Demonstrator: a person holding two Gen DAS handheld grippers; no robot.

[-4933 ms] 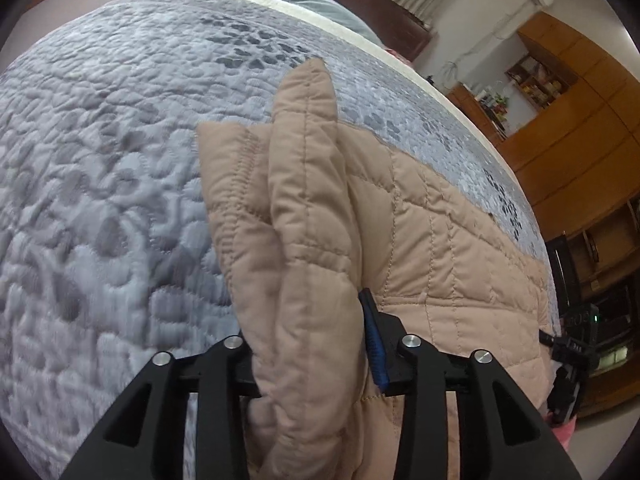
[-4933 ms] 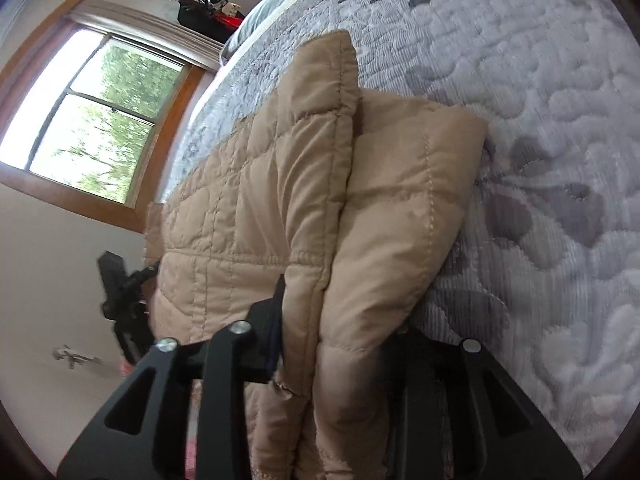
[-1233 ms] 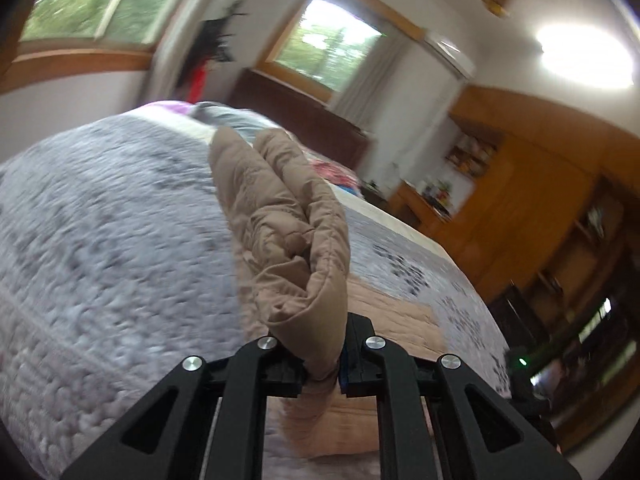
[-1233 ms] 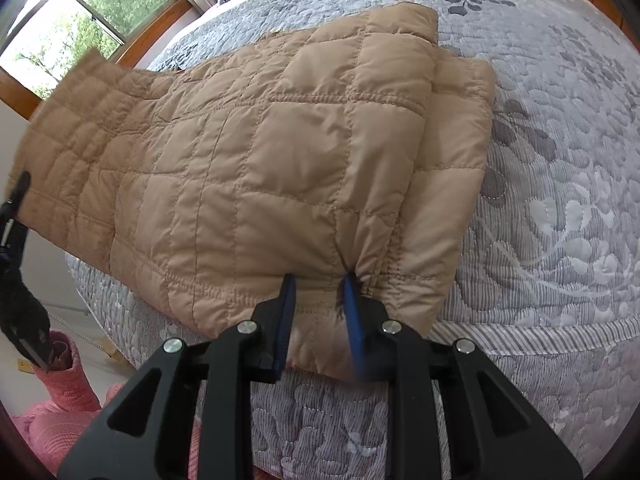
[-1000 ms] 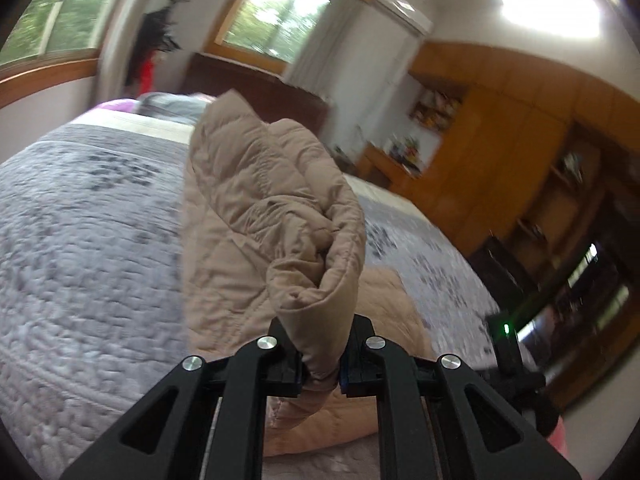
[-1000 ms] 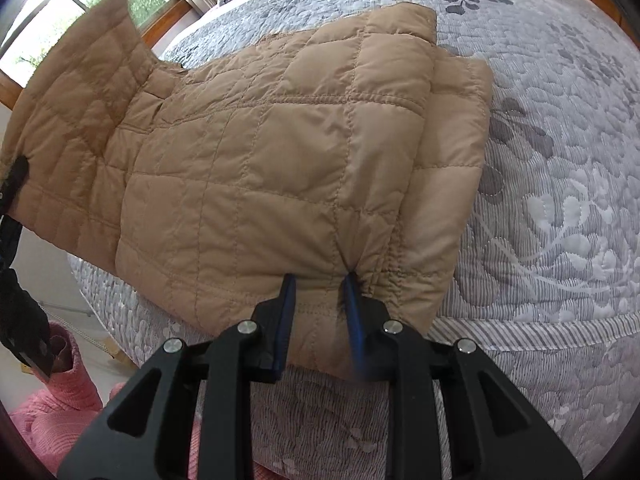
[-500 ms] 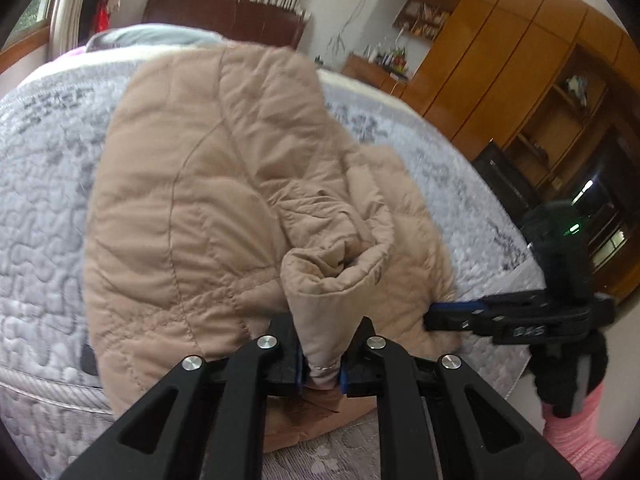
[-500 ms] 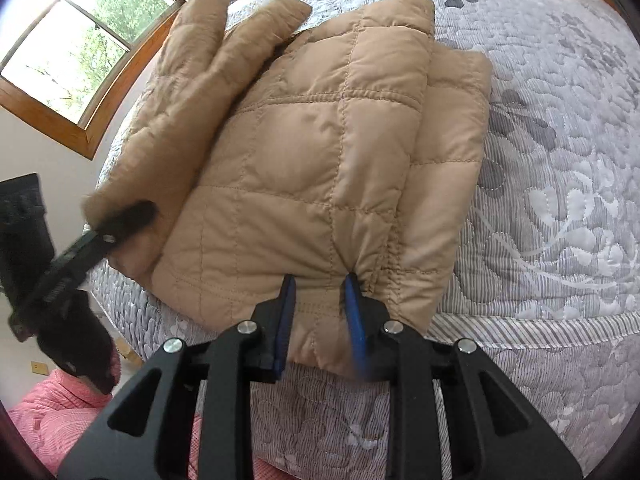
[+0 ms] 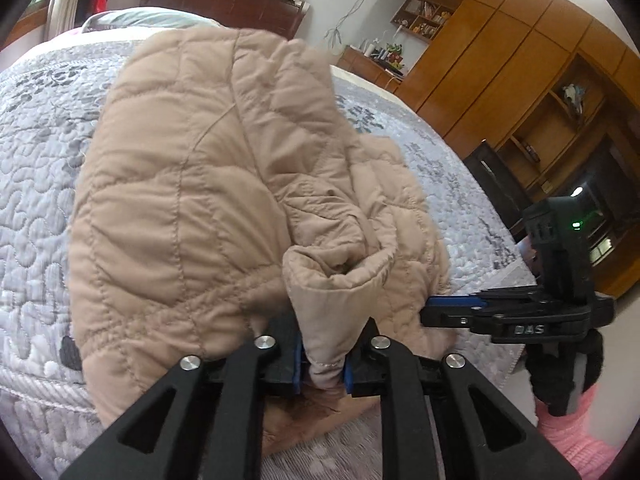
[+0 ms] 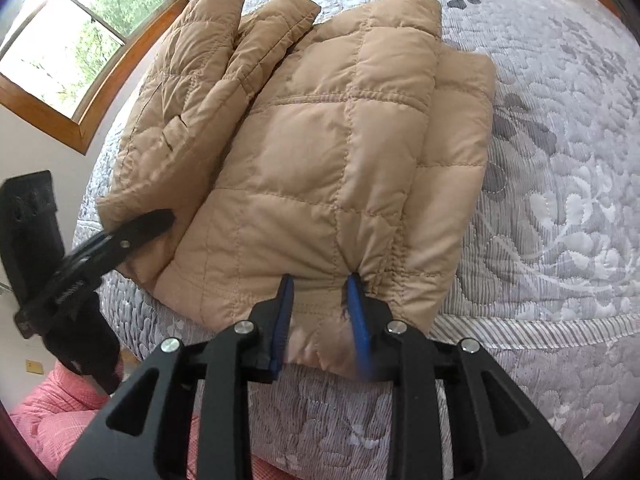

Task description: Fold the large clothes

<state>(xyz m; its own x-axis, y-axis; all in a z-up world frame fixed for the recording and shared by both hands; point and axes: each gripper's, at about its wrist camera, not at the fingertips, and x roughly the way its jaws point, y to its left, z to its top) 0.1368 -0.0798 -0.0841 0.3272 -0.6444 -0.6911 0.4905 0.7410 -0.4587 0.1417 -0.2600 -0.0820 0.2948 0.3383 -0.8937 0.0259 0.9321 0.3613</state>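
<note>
A tan quilted jacket (image 10: 332, 152) lies on the grey quilted bed (image 10: 560, 160), its left part doubled over the middle. My left gripper (image 9: 322, 360) is shut on a bunched hem of the jacket (image 9: 180, 200) and holds it low over the near bed edge; it also shows at the left of the right wrist view (image 10: 132, 228). My right gripper (image 10: 320, 300) has its jaws partly parted around the jacket's near hem, pinching a fold. It shows in the left wrist view (image 9: 448, 312) at the jacket's right edge.
A wooden headboard (image 9: 224, 0) and pillows stand at the bed's far end. Wooden cabinets (image 9: 520, 80) line the right wall. A window (image 10: 68, 52) is on the left. The person's pink clothing (image 10: 52, 412) is below the bed edge.
My left gripper has carried its end of the jacket up, across and down onto the middle, doubling the left part over. My right gripper has stayed at the near hem.
</note>
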